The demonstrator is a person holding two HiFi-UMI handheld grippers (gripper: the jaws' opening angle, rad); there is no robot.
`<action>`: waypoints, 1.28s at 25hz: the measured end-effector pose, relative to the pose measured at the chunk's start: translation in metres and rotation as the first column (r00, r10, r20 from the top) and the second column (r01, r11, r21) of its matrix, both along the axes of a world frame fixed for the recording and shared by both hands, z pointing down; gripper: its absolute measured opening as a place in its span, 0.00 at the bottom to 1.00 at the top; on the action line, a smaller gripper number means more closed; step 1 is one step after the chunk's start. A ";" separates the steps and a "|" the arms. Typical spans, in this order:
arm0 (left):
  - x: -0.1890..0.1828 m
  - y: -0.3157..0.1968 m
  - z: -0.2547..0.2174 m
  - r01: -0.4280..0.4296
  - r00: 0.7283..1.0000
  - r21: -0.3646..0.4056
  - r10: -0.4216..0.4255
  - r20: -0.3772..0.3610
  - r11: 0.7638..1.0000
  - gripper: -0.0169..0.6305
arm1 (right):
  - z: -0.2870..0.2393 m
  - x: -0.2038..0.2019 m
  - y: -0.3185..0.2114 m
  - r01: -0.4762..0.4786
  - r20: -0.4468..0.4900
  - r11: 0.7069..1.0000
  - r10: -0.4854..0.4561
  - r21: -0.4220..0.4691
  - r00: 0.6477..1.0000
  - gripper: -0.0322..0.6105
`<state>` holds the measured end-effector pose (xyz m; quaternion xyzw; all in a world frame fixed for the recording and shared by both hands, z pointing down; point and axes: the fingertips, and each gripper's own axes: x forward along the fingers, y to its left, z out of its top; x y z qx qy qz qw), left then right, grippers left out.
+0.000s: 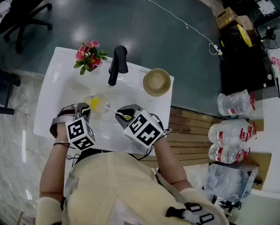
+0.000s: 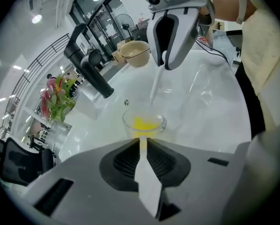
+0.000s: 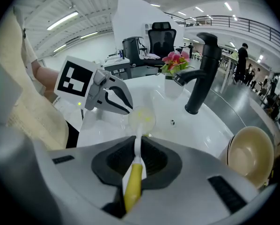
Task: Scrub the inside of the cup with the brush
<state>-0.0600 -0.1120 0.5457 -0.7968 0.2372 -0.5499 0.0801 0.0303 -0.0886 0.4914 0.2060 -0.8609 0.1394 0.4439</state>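
As R gripper (image 3: 136,143) holds brush (image 3: 132,183), head's in cup (image 3: 142,118).

Materials & finishes, sink stn.
Cup (image 2: 126,121) was clear & glossy; glass vs. plastic not determinable. Brush (image 3: 133,181) had a smooth yellow handle, white plastic-look shaft, fuzzy yellow head. Basin (image 1: 60,88) was white, smooth, high-gloss. Faucet (image 1: 117,64) looked matt black. Bowl (image 1: 157,82) was beige, semi-gloss. Left gripper (image 2: 143,142) & right gripper (image 3: 137,143) had matt grey plastic shells w/ black ribbed pads (image 2: 126,161). Slats (image 1: 191,130) were bare wood. Bottles (image 1: 229,135) were clear plastic.
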 end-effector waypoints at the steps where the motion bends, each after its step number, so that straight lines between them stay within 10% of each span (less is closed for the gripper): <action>1: 0.000 0.000 0.000 0.000 1.000 -0.001 0.000 0.001 1.000 0.11 | -0.001 -0.002 0.001 0.012 -0.017 1.000 -0.011 0.016 1.000 0.13; 18: 0.001 0.001 0.004 -0.014 0.999 0.009 0.013 0.048 1.000 0.11 | -0.022 -0.026 0.001 0.310 -0.321 0.935 -0.245 0.171 0.915 0.13; 32: -0.002 0.005 0.005 -0.006 0.999 0.012 0.005 0.045 1.000 0.11 | -0.021 -0.013 -0.014 0.078 -0.093 0.997 -0.076 0.013 0.993 0.13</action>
